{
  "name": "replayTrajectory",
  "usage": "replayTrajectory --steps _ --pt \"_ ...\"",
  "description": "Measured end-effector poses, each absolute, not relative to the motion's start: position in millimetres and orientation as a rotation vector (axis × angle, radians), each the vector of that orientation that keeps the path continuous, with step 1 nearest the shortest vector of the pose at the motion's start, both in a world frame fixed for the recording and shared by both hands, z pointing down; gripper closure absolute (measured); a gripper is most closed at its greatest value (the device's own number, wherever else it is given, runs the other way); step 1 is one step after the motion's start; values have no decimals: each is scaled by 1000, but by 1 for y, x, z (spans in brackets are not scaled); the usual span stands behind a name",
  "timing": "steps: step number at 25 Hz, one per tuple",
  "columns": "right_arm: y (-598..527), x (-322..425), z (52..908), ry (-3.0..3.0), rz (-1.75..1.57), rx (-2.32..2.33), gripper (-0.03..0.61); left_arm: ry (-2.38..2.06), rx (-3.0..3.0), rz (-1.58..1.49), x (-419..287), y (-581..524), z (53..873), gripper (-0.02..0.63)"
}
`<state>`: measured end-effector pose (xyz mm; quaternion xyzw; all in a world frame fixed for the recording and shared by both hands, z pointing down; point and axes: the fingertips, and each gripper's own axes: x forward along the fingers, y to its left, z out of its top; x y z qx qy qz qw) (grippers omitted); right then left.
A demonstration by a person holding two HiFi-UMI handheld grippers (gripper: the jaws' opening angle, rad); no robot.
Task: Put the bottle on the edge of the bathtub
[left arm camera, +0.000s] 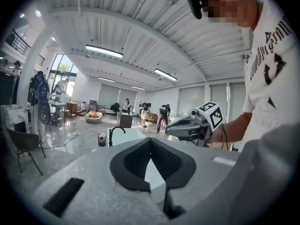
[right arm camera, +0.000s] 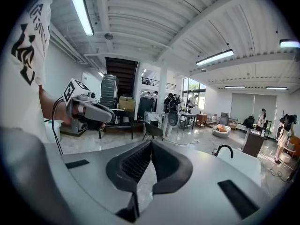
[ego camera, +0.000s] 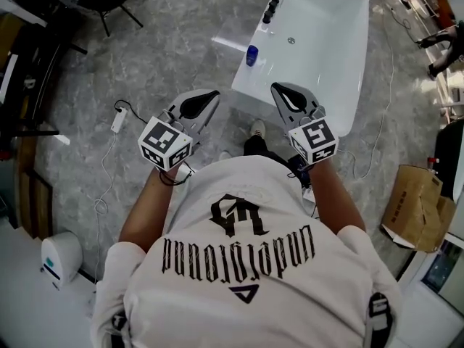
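Beyond the person's white T-shirt (ego camera: 217, 296), the left gripper (ego camera: 206, 98) and right gripper (ego camera: 284, 93) both point forward, jaws pressed together and empty, while the blue bottle (ego camera: 251, 54) stands upright ahead between them on the bathtub (ego camera: 304, 107) rim by the faucet (ego camera: 274, 7), seemingly nearer the right one.

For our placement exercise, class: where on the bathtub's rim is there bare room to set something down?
The white bathtub's right rim, beside the grey floor, is bare. The left ledge is crowded: a small blue bottle and black tap stand there.
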<state>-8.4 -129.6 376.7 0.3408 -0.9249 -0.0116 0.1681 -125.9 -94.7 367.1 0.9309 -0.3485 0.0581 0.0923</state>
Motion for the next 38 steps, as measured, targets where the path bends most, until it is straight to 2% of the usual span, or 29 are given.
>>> replayTrajectory --steps 5,19,38 --pt "-110 -6 368 -2617 -48 973 563 -1023 2759 147 -136 -81 362 598" --pt "-67 41 369 -2583 -7 947 563 -940 2786 178 -101 -52 371 598" --pt "-33 185 383 -2636 90 879 564 -963 2723 268 47 -20 381 598"
